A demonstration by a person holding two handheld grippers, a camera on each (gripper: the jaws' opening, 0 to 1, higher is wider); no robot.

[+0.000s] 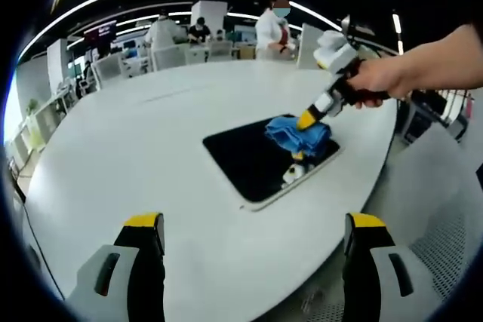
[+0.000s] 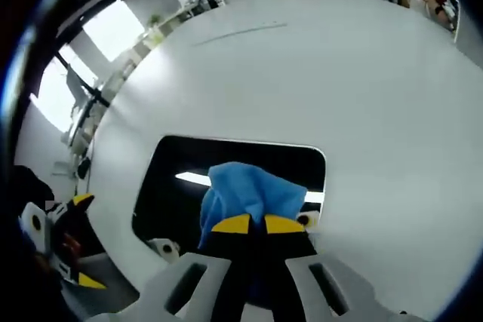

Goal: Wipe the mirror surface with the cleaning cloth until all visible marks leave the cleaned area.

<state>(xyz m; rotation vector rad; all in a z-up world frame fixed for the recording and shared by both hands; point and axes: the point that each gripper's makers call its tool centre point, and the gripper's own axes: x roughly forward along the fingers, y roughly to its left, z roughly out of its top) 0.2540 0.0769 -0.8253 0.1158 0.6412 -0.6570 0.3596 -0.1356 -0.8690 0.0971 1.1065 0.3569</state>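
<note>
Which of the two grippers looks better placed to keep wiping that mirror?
The right gripper: it is shut on the blue cloth and over the mirror. The left gripper is open, short of it.

Grey grippers (image 1: 254,235) with black, yellow-tipped jaws.

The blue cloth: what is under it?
The blue cloth, held by the right gripper, lies on the dark mirror. Any marks beneath it are covered.

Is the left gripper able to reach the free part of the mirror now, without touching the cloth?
Probably yes. The left gripper hangs open over bare table, and the near dark part of the mirror lies uncovered. The right gripper presses the blue cloth at the far end.
</note>
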